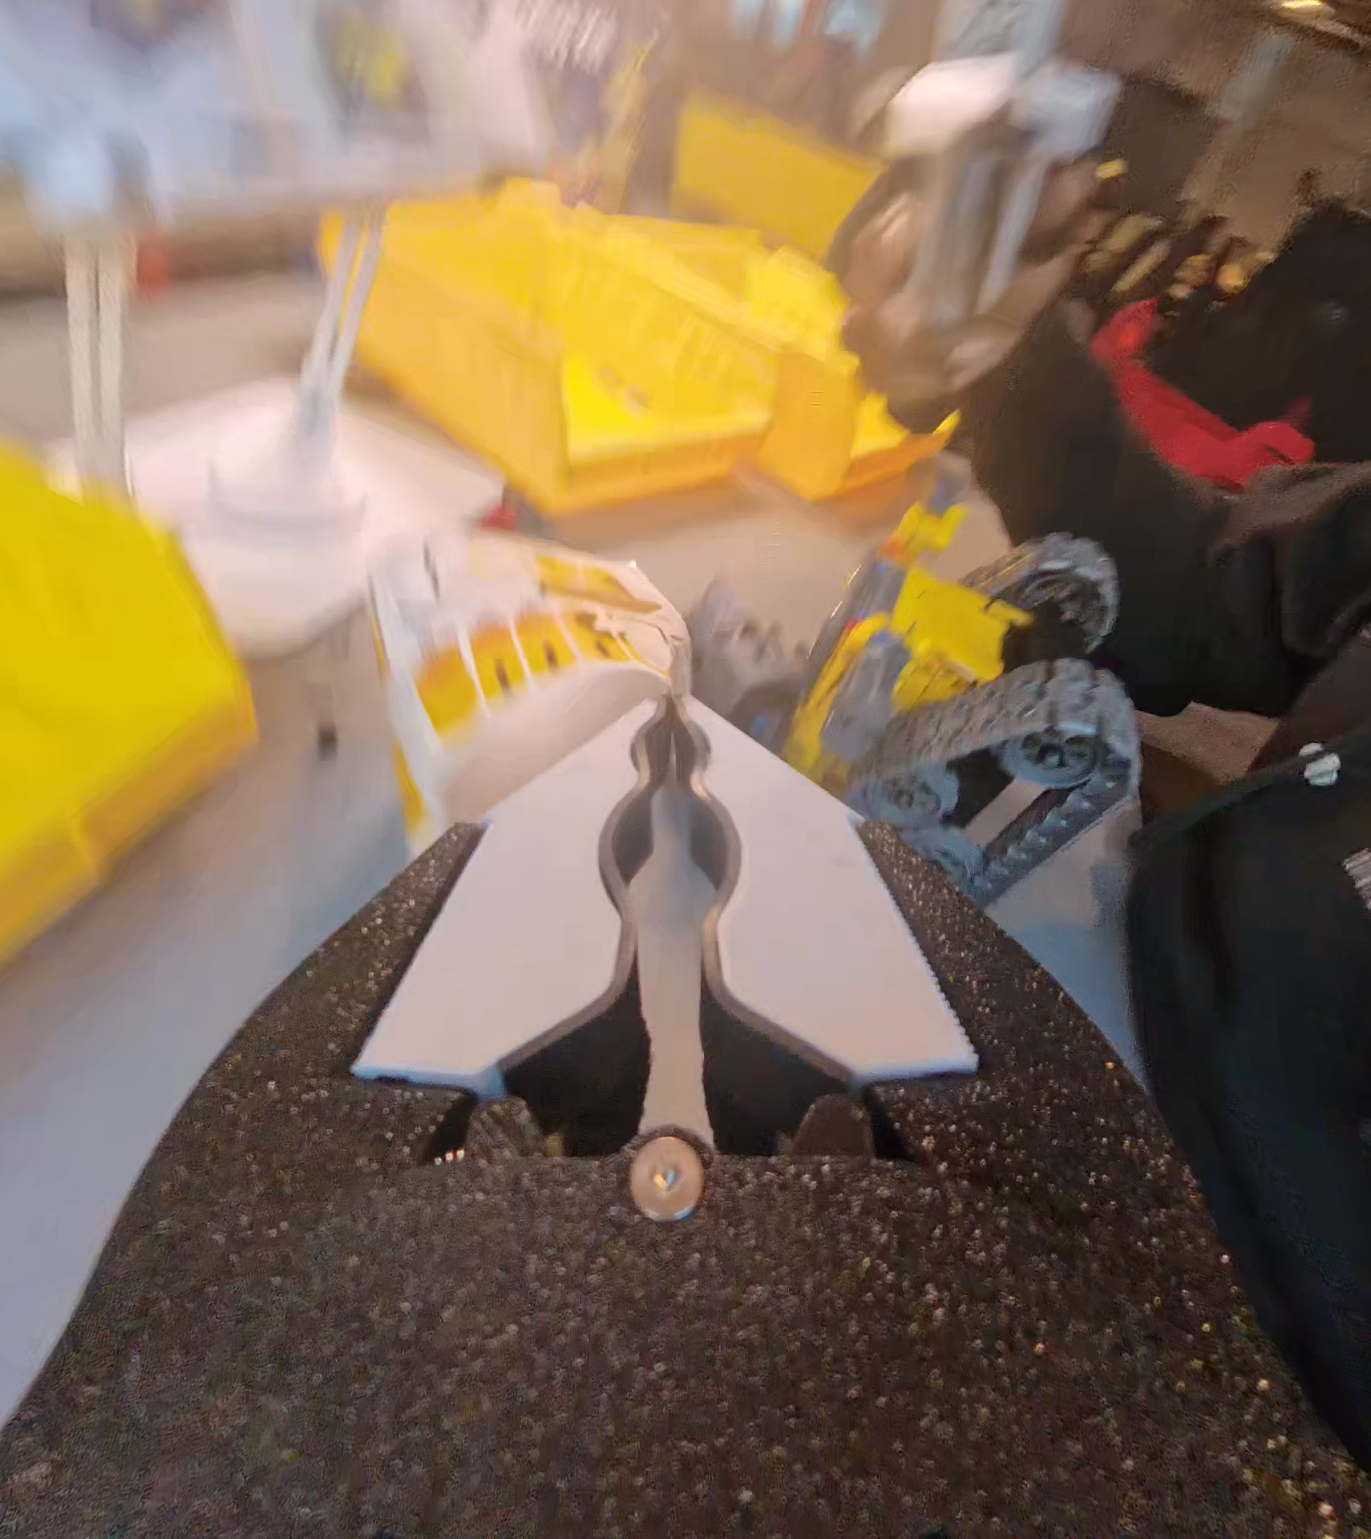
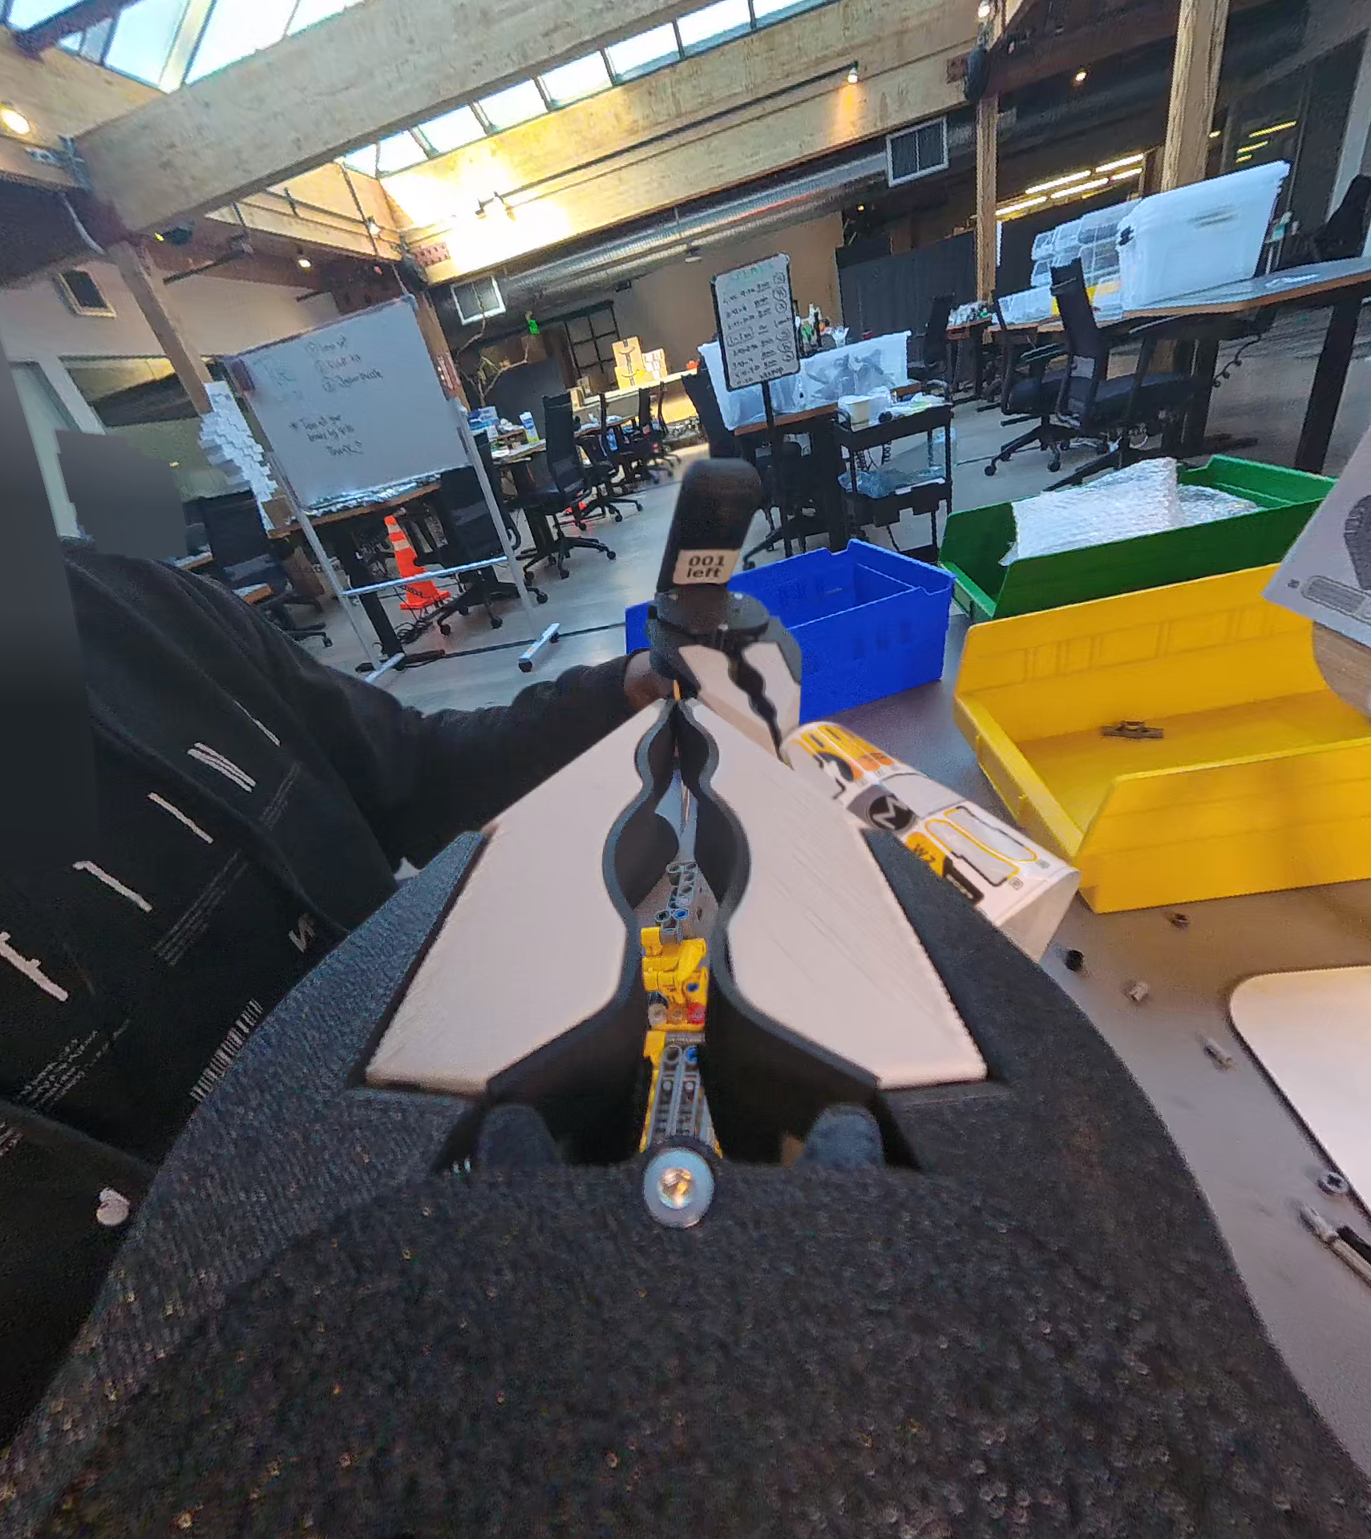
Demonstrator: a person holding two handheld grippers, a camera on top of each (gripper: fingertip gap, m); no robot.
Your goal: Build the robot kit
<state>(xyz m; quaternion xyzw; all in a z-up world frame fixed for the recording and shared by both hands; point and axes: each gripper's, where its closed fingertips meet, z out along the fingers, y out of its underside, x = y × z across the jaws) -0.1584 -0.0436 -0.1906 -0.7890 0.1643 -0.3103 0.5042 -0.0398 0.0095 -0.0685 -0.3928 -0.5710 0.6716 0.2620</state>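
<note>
Grippers are both working at a printed sticker sheet: the left gripper (image 1: 674, 708), pressed together, is pinching the corner of the yellow-and-white sticker sheet (image 1: 515, 658) above the grey tabletop (image 1: 166, 916). The right gripper (image 2: 675, 716) is sitting nearly closed over a yellow-and-grey brick-built tracked vehicle (image 1: 982, 708); whether it is gripping is unclear.

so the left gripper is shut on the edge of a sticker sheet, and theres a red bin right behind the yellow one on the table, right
Not quite: the bin behind the yellow bin is blue, not red, as the right wrist view shows. The rest holds: the left gripper is shut on the edge of the sticker sheet, seen in the left wrist view.
</note>
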